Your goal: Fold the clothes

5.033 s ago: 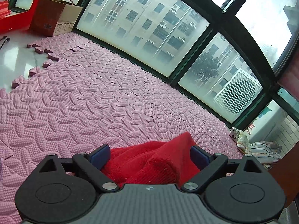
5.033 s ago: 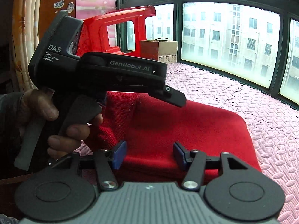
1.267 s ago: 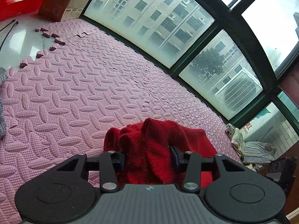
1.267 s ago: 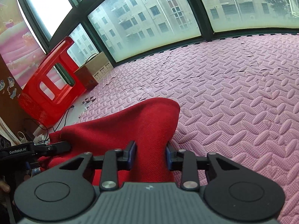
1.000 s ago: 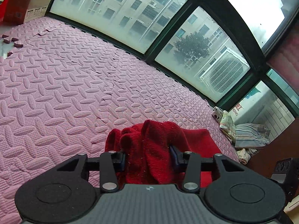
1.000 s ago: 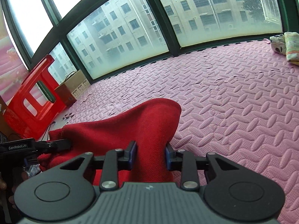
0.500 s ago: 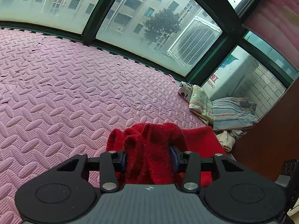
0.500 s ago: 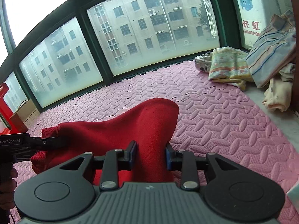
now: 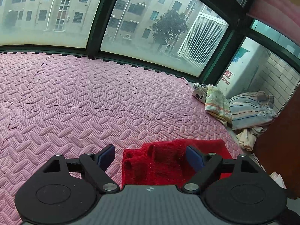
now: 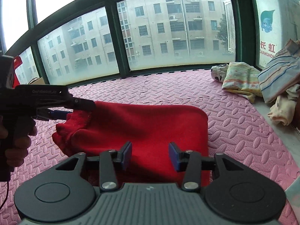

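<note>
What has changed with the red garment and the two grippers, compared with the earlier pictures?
Both grippers let go: the left gripper and the right gripper were clamped on the red garment and have just been opening; the cloth lies between their pads, not pressed. The garment, held up before, now rests on the pink mat. The pile of clothes stayed in its corner.

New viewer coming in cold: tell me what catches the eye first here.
The folded red garment lies on the pink foam mat, right in front of both open grippers, the right gripper and the left gripper. A heap of pale and striped clothes sits at the mat's far right corner, under the big windows.
</note>
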The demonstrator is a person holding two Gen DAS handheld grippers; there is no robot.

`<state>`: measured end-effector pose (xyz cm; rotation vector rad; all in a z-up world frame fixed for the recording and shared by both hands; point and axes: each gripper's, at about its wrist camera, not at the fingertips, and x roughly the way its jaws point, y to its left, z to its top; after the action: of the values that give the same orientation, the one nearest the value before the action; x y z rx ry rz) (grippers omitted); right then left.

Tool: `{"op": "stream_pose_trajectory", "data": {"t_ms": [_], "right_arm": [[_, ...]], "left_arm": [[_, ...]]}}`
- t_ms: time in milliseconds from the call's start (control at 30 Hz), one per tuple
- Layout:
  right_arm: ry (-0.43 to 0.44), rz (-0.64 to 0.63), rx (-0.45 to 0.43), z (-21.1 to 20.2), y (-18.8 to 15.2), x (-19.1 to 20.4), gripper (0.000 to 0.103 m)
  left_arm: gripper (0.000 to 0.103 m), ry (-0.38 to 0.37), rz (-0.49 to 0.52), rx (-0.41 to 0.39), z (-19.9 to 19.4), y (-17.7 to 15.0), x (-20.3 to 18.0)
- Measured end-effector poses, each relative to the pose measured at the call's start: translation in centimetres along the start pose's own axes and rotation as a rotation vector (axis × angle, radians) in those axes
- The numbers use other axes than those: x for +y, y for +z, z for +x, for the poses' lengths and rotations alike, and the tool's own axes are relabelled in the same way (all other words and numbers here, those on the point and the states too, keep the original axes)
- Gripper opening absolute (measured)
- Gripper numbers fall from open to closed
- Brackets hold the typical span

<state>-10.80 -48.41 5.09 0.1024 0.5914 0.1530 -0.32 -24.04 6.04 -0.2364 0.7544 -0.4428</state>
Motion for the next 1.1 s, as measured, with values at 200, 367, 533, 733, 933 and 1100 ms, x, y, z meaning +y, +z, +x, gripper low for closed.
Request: {"op": "stream_pose_trajectory", "data": {"t_ms": [200,367,533,733,933,1100], "right_arm": [[-0.033,-0.087,0.010,0.3,-1.4,2.0,0.044],[0.026,-0.058,0.000,0.3,1.3,1.6,0.044],[0.057,0.016,0.010,3.4,4.1,0.9,0.044],[0.034,0.067,0.086,8.1,5.1,0.8,0.044],[0.020,0.013,0.057,6.7,5.0,1.6,0.065],[0.002,-0.018,0.038,5.3,4.3,2.4,0.078]], "left_arm": [[0.086,0.037,0.028,0.031,1.5,-0.5,0.3],[0.088,0.013,-0.006,0.020,0.9,-0.4,0.8],[0.091,0.007,-0.020,0.016,0.7,-0.3,1.4],[0.095,0.007,-0.022,0.041,1.5,-0.4,1.8],[0.103,0.018,-0.014,0.042,1.0,-0.7,1.9],[0.103,0.023,-0.011,0.047,-0.2,-1.3,1.6]]}}
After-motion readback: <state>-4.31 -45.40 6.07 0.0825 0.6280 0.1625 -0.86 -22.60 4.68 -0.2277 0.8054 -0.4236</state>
